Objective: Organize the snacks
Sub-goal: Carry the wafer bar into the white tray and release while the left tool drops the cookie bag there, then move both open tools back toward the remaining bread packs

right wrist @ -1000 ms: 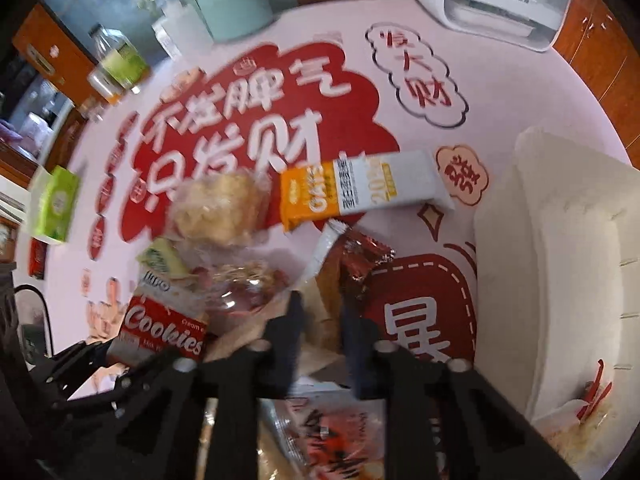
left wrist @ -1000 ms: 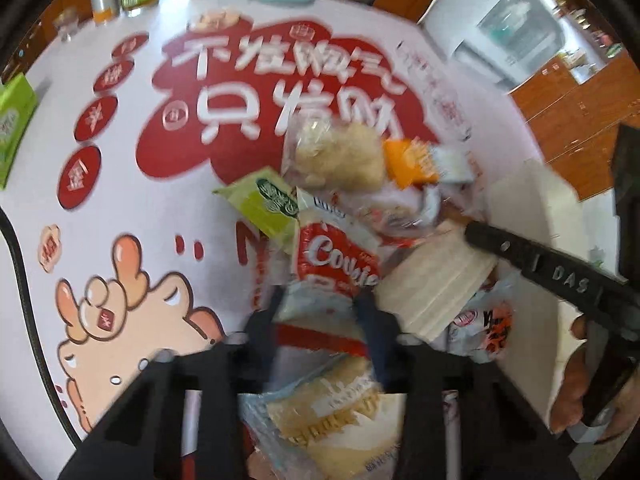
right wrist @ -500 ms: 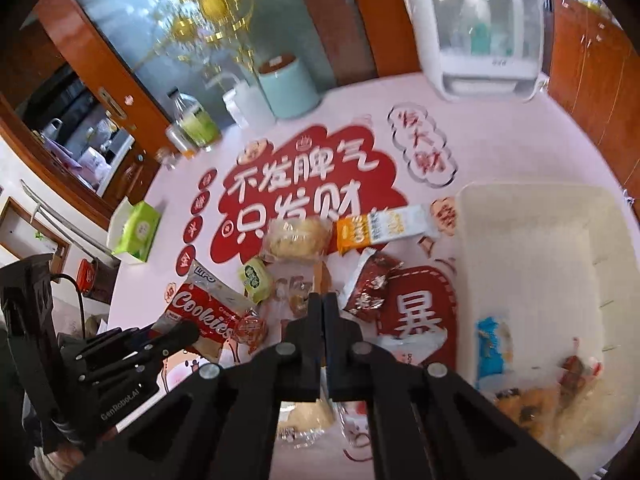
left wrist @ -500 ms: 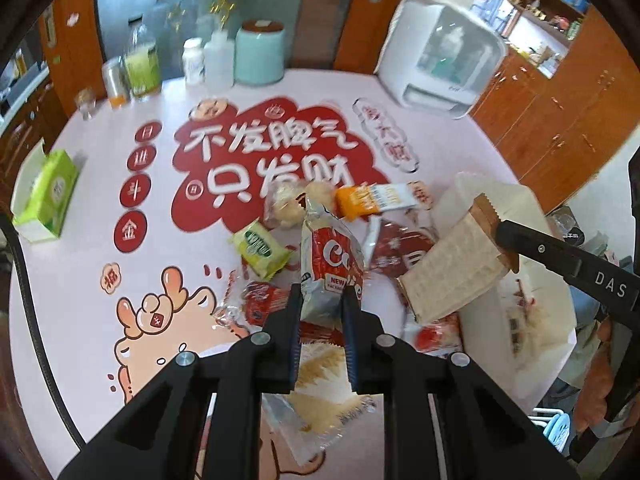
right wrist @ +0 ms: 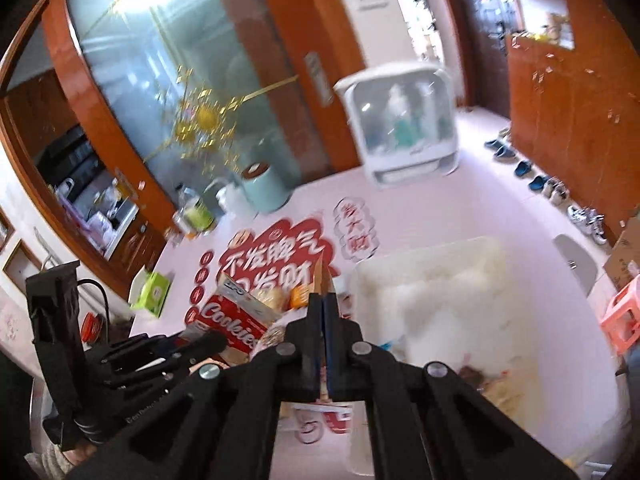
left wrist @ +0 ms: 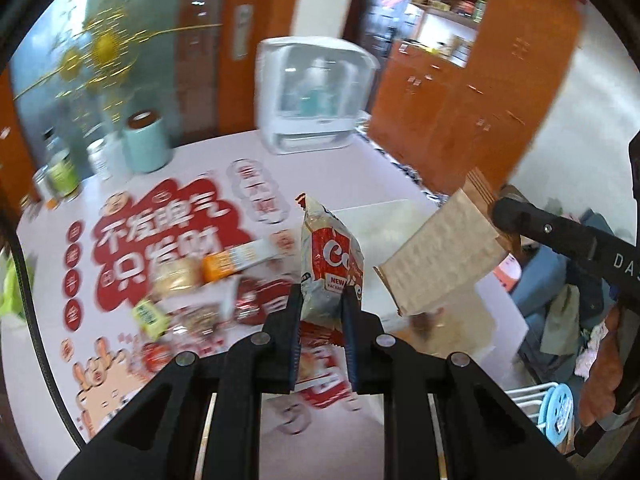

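While both of my tools hang above it, the desk spreads pink below, printed with red cloud shapes and white characters. At its far edge stands a white appliance with a clear front; to the left of that, a pale green canister, then bottles, blurred. On the right side of the desk lies the white bin, its wall pale and tall, with a few wrappers low in its near end, too blurred to name. My left gripper has its jaws pinching the red-and-white cookie bag, which stands upright in the air, its crimped top pointing away from me, above the near left edge of the bin. My right gripper has its jaws pressed almost together on a flat brown wafer pack; in the left wrist view that pack hangs tilted, to the right of the cookie bag and over the bin, clamped at its far upper corner. Loose snacks remain on the desk to the left of the bin: an orange-and-white bar box, a pale round bun in clear wrap, and a small yellow-green packet, with red wrappers around them, smeared by motion. A green tissue box sits at the desk's far left edge.
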### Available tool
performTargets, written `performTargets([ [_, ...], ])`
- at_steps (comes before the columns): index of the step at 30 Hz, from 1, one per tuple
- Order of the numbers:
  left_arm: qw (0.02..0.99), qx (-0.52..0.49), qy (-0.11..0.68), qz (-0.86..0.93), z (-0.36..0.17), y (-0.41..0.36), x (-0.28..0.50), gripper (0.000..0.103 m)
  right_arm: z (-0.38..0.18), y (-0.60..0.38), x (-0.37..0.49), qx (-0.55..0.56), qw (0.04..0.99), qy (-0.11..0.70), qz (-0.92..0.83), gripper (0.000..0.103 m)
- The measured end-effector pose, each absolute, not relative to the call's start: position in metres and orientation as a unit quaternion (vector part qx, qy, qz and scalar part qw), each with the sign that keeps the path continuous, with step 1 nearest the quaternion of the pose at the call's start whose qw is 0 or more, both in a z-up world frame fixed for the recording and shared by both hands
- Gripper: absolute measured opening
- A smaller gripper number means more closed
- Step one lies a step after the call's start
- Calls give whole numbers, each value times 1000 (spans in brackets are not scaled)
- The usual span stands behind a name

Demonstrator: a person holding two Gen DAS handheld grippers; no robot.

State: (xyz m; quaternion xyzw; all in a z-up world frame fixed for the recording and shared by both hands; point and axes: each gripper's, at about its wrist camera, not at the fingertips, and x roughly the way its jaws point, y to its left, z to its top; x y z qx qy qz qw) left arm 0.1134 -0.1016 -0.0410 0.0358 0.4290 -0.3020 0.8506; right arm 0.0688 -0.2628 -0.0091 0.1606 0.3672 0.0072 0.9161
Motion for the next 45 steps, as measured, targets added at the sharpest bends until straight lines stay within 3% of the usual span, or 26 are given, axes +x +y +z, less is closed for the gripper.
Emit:
performTargets([
  [14,830,77,456,-312,-68,-225,92,20,-40,-353,52,141,900,410,-42,1],
  [16,831,85,457,-306,-72,-228,92,49,-48,-356,57,136,897,420,-35,2],
  [17,833,88,458,-299,-74,-229,93,89,-50,-356,59,130,896,424,-34,5],
  [18,837,88,455,-290,-74,-228,93,103,-53,-356,60,124,895,427,-37,5],
  [19,847,83,443,-282,-73,-225,90,102,-54,-355,62,116,895,429,-42,8],
  [21,855,84,434,-271,-71,-221,88,102,-56,-354,63,102,895,431,-47,35],
  [23,857,87,437,-259,-71,-217,89,102,-55,-352,60,97,900,422,-52,47],
  [45,882,80,419,-202,-45,-123,75,102,-53,-296,61,82,902,424,-21,48],
])
